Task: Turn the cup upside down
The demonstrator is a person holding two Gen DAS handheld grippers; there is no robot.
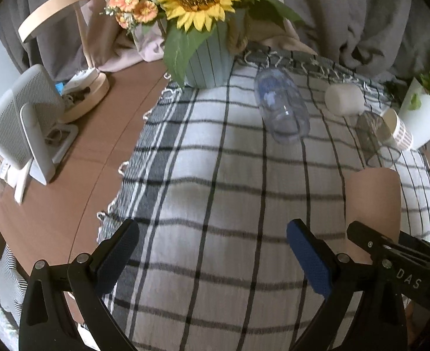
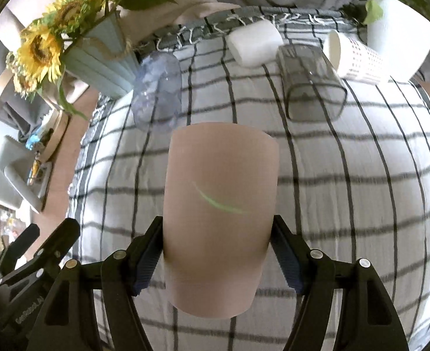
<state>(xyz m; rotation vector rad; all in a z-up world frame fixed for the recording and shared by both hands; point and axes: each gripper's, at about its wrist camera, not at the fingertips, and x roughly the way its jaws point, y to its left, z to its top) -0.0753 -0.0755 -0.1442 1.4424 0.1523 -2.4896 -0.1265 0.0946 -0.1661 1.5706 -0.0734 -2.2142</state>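
Note:
A pink-beige cup (image 2: 219, 204) with a green leaf mark is clamped between the fingers of my right gripper (image 2: 217, 251), held over the checked cloth with its wide end pointing away from the camera. The same cup shows at the right edge of the left wrist view (image 1: 372, 204), with the right gripper's black finger (image 1: 390, 248) against it. My left gripper (image 1: 212, 251) is open and empty, hovering over the cloth to the left of the cup.
A clear bluish cup (image 2: 157, 93), a white cup (image 2: 254, 45), a smoky clear cup (image 2: 311, 82) and a dotted white cup (image 2: 358, 58) lie on their sides at the far end of the checked cloth (image 2: 361, 190). A sunflower vase (image 1: 207, 58) stands at the far left, a white plant pot (image 2: 396, 44) at the far right. A grey device (image 1: 24, 122) sits on the wooden table (image 1: 68, 190).

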